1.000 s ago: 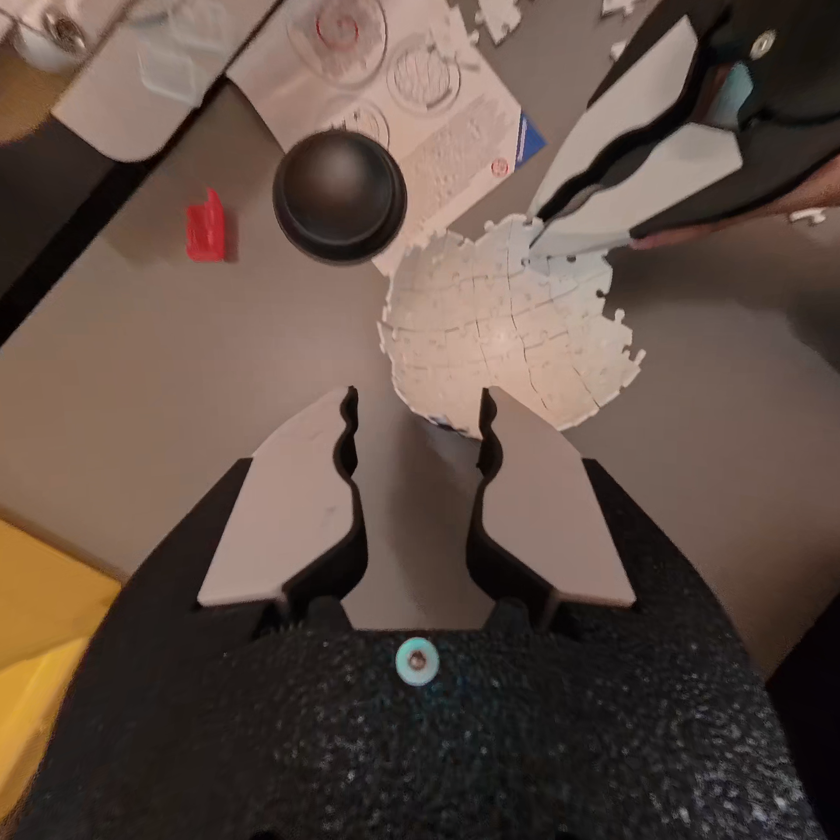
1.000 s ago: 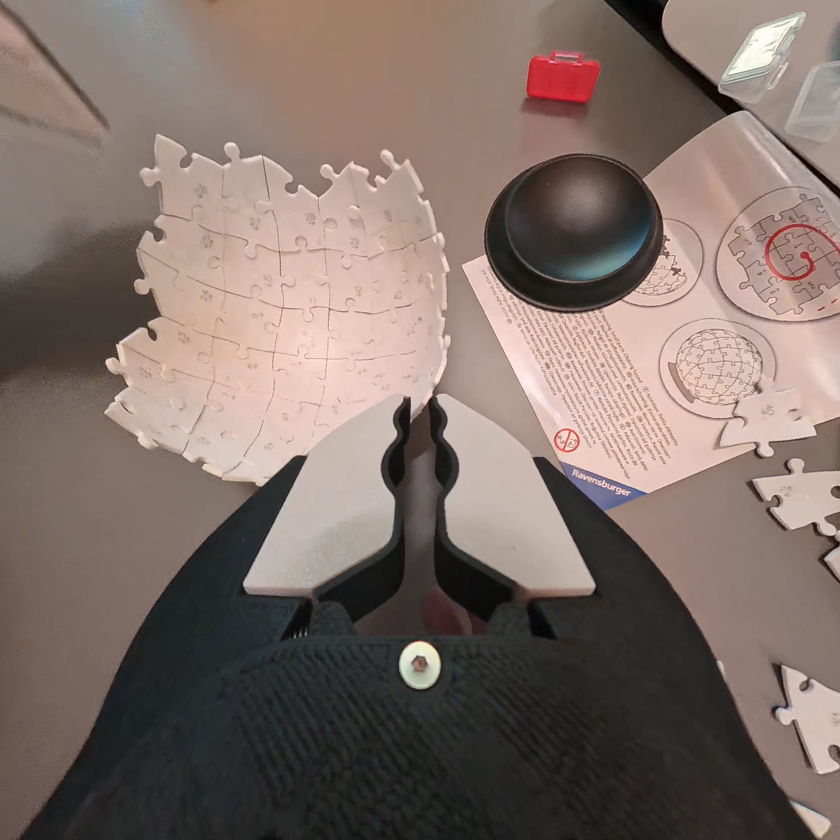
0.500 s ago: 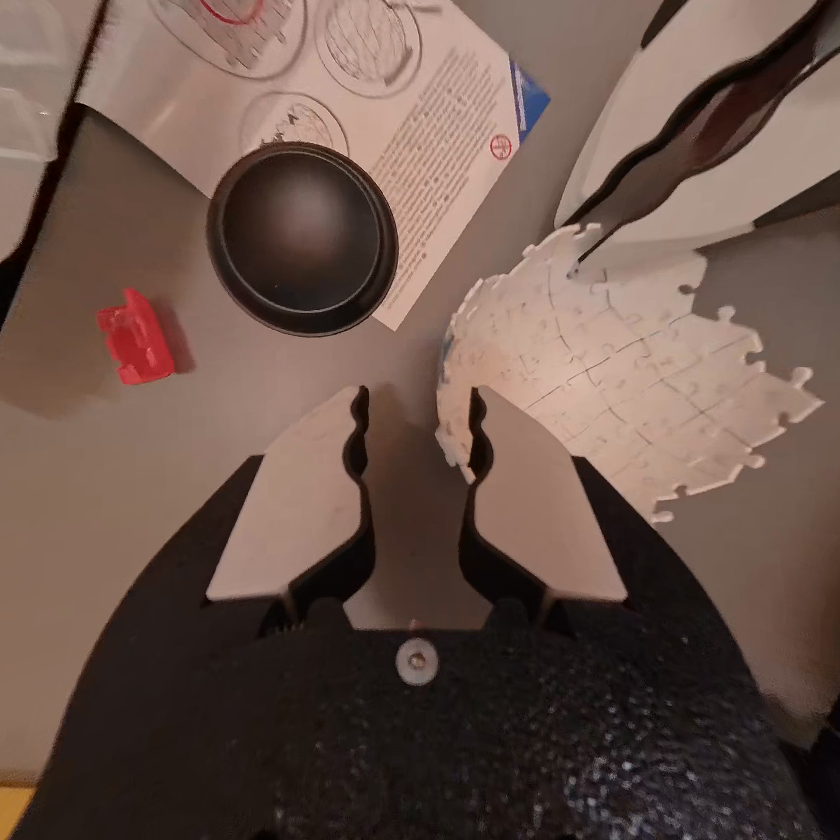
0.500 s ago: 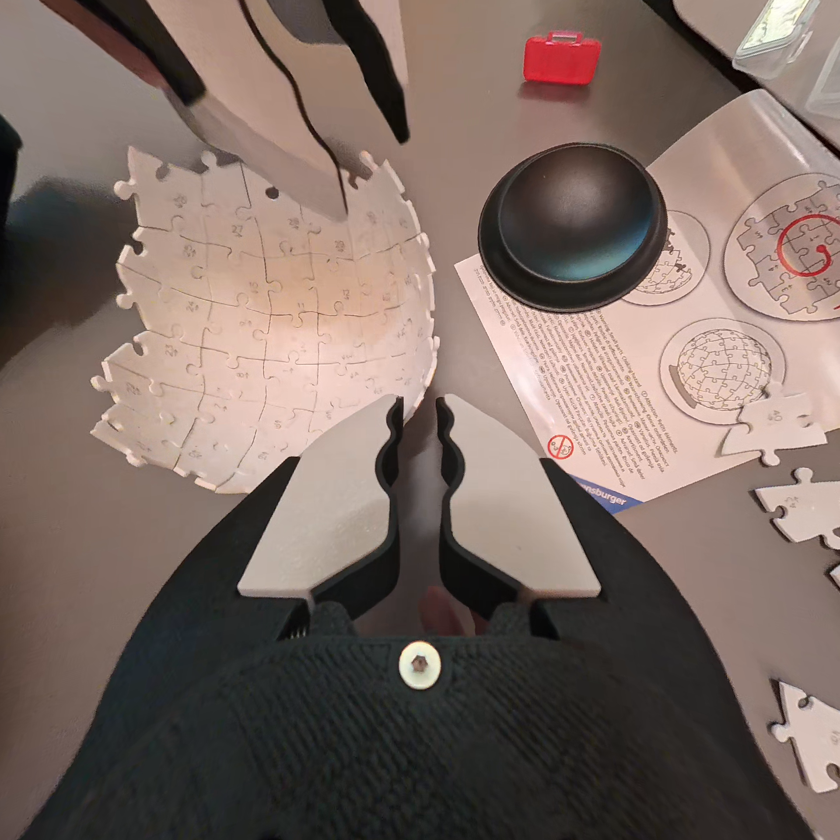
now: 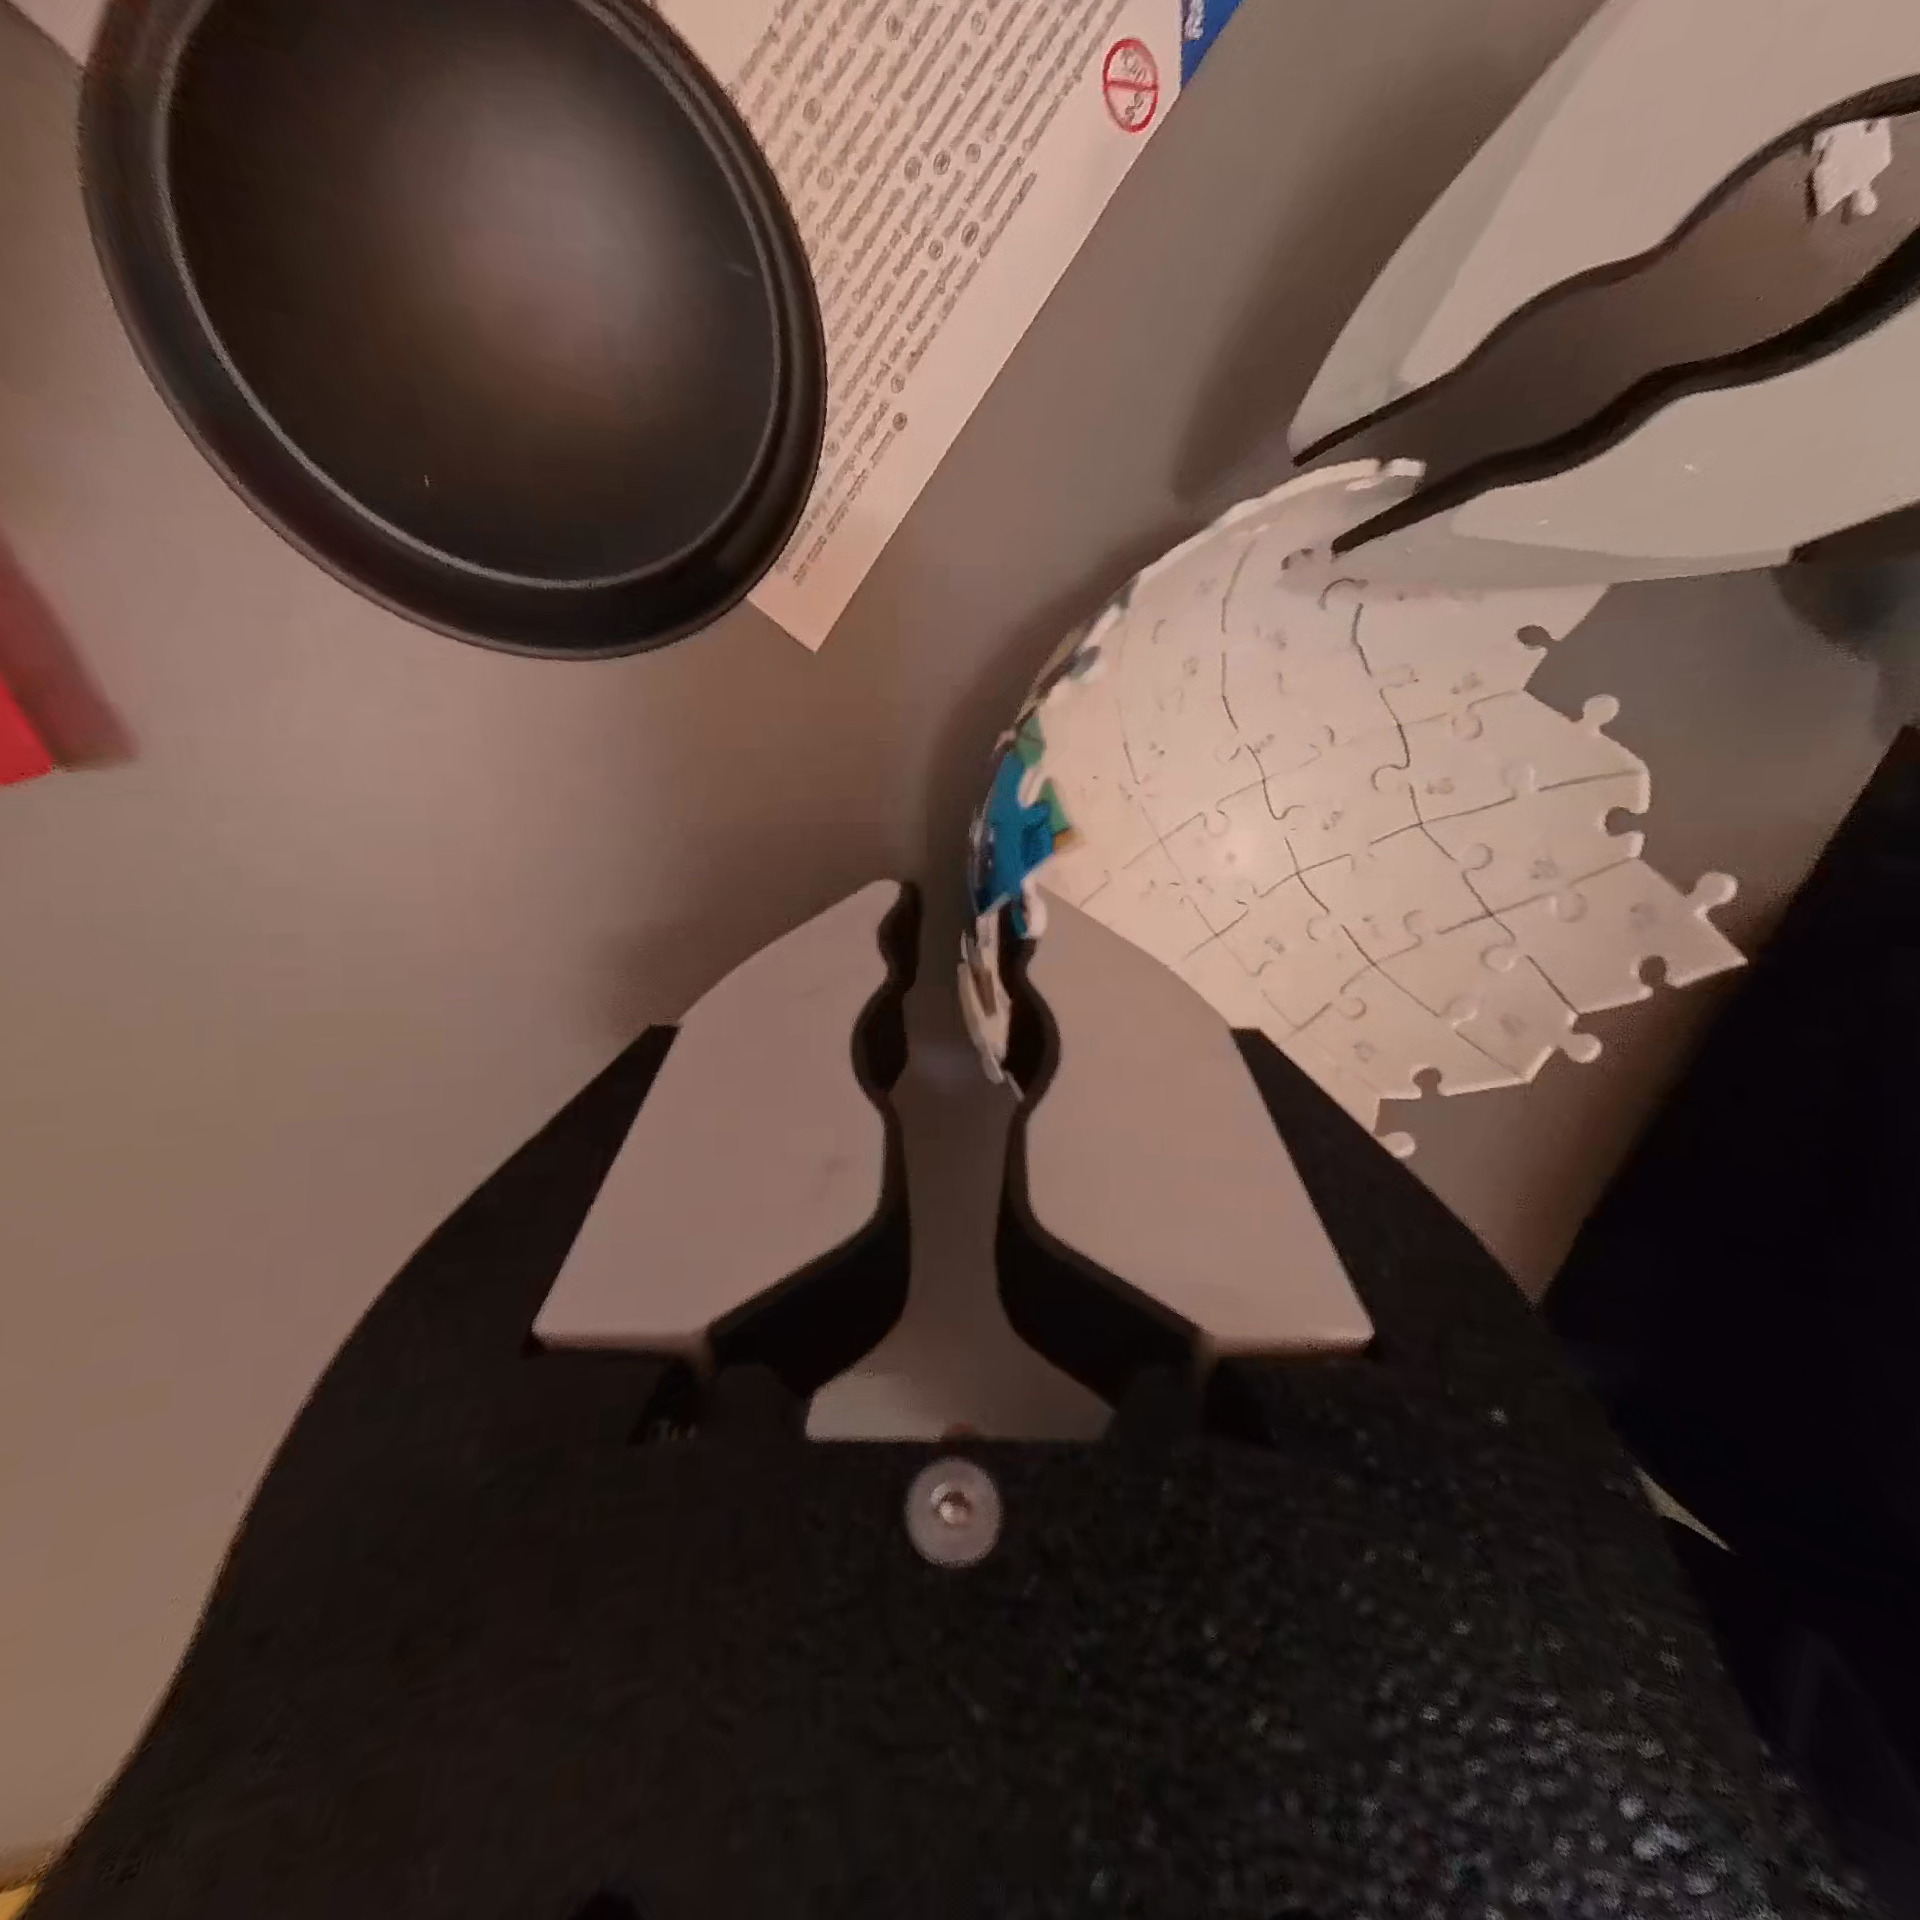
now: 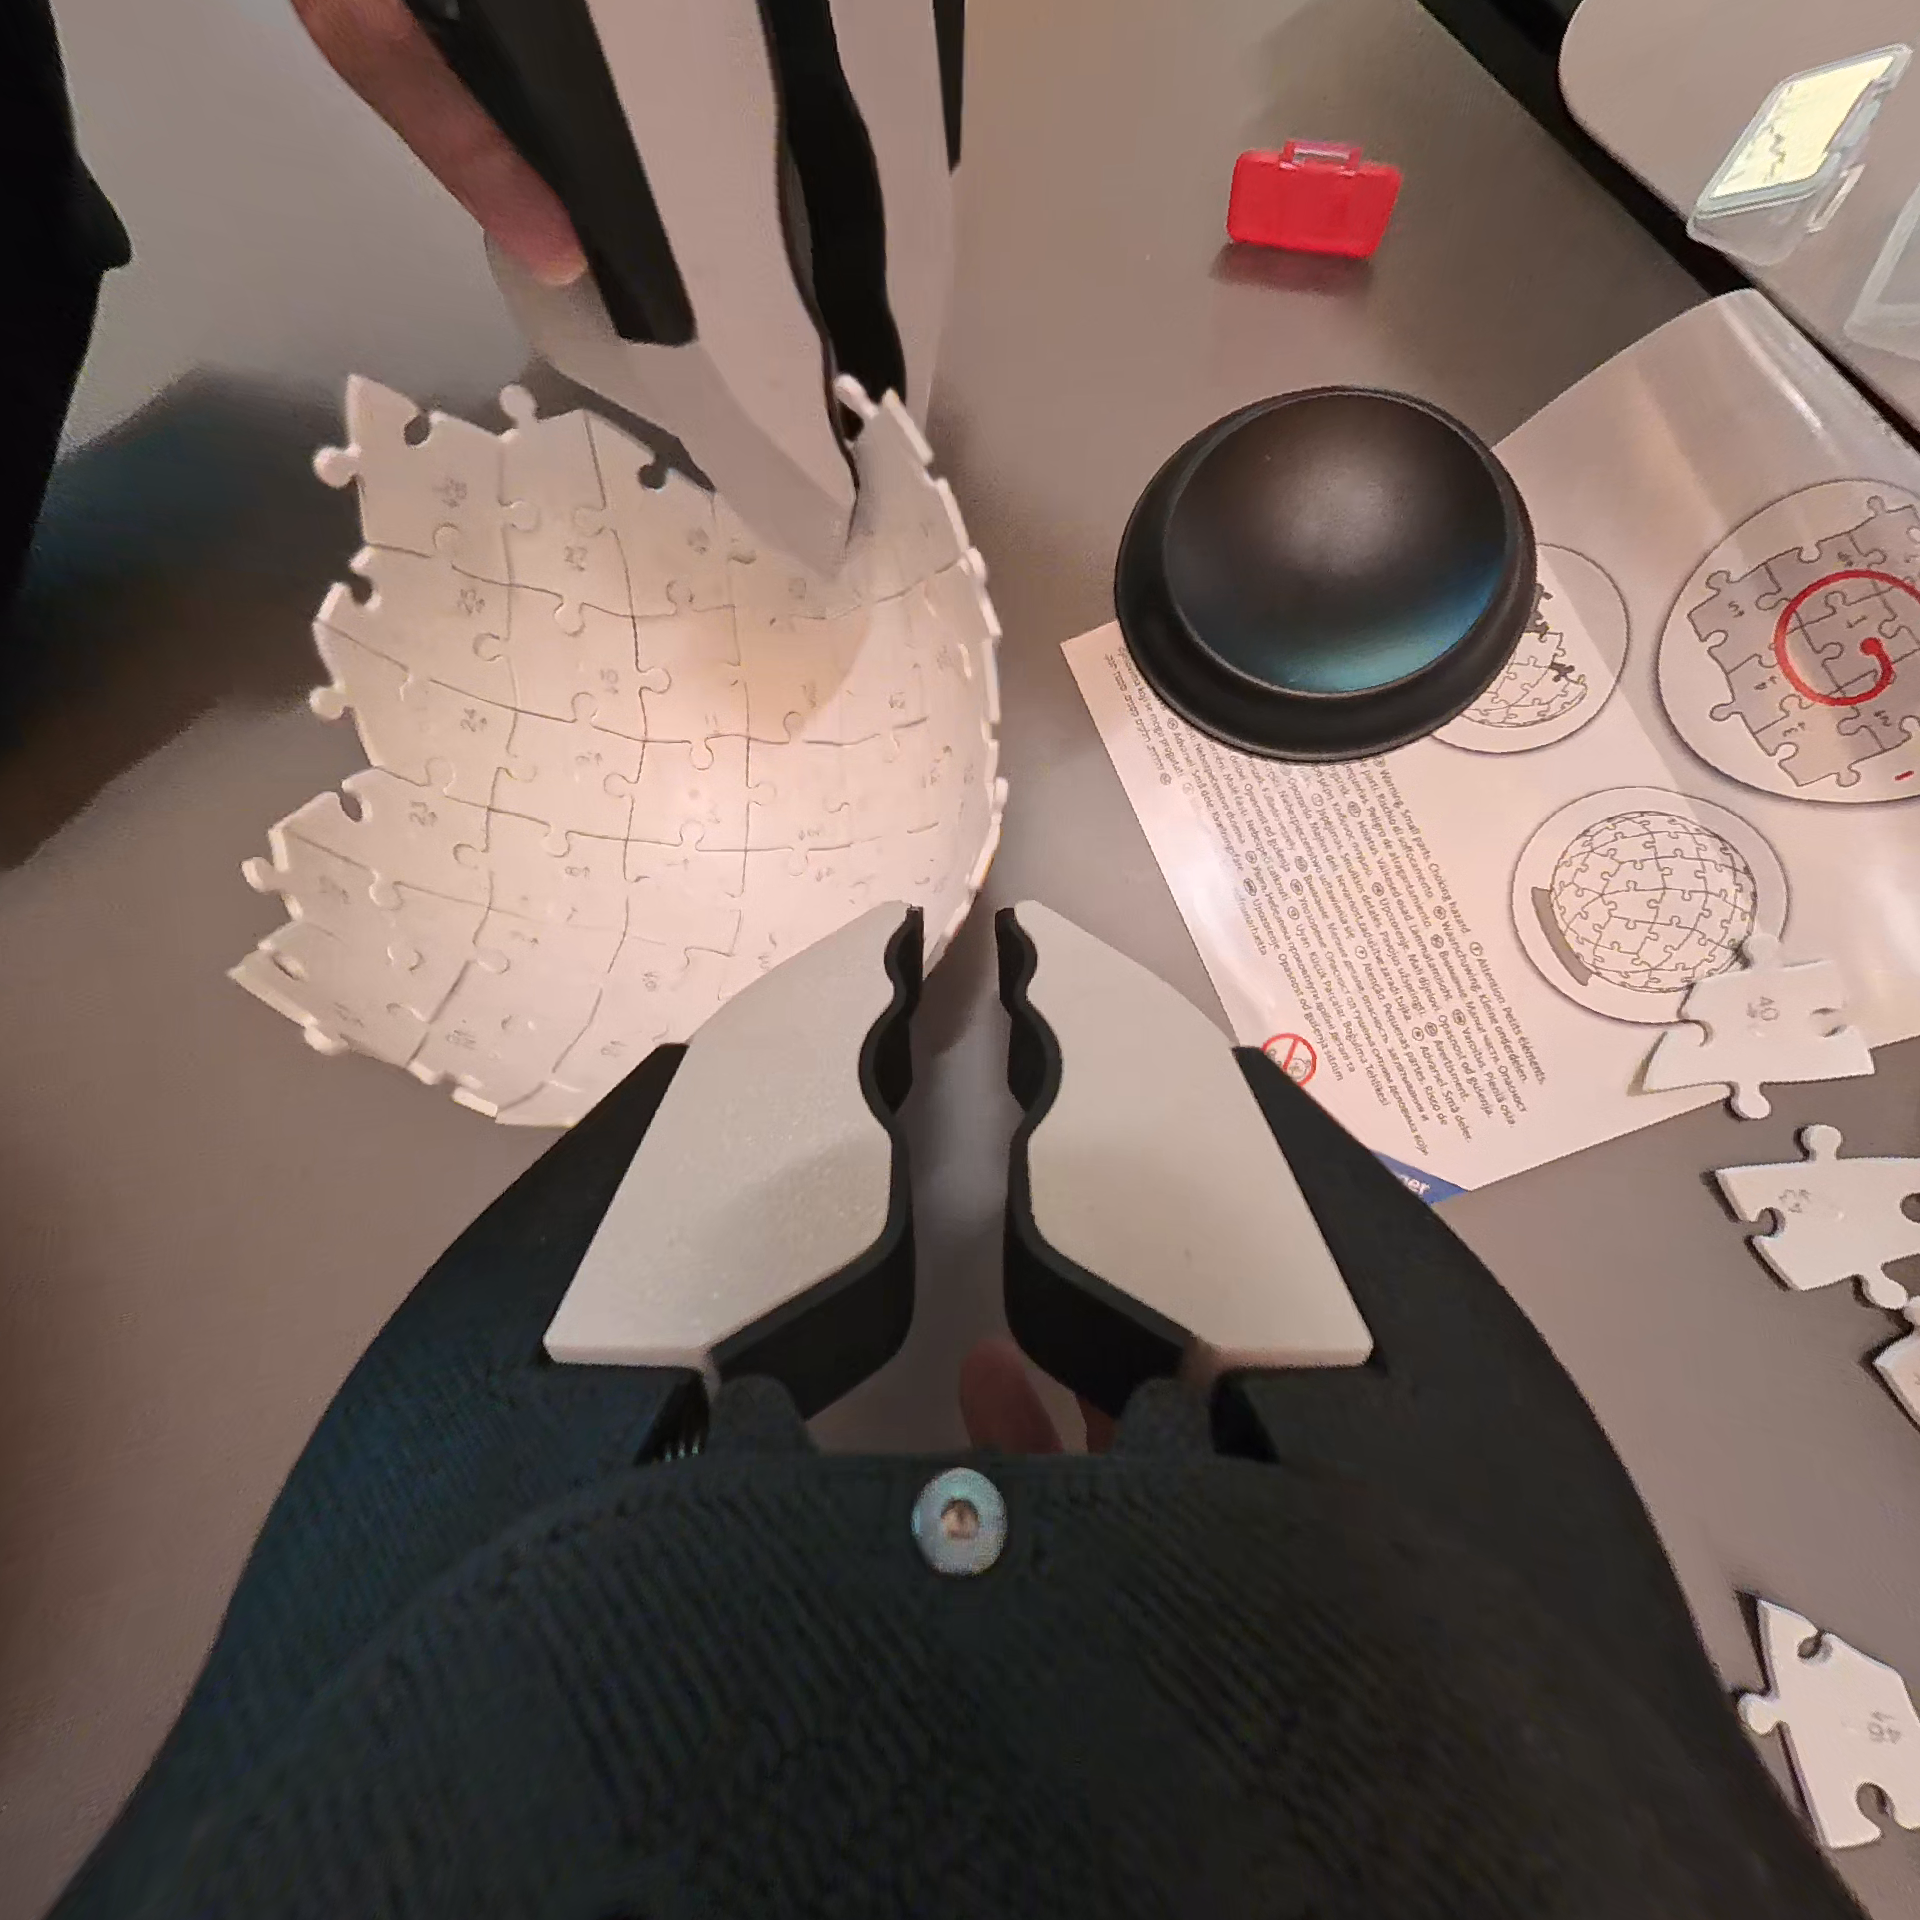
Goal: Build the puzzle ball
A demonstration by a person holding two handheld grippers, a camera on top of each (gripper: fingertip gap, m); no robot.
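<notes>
A smooth grey-brown tabletop [image 6: 1091, 260] fills nearly the whole scene. Warm, dim light from above casts soft dark shadows across its left side. At the far right, a dark gap separates it from a second, paler surface with a rounded corner [image 6: 1621, 197].

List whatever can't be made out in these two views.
- Left tool: the puzzle shell rim sits between its fingers, but the left wrist view is blurred there, so whether it is pinched is unclear.
- Shell's printed outside: turned away; only a coloured sliver shows in the left wrist view.
- Red case: cut off by the left wrist view's left edge, and blurred.
- Clear boxes: cut off at the right wrist view's top right corner; contents too small to tell.
</notes>
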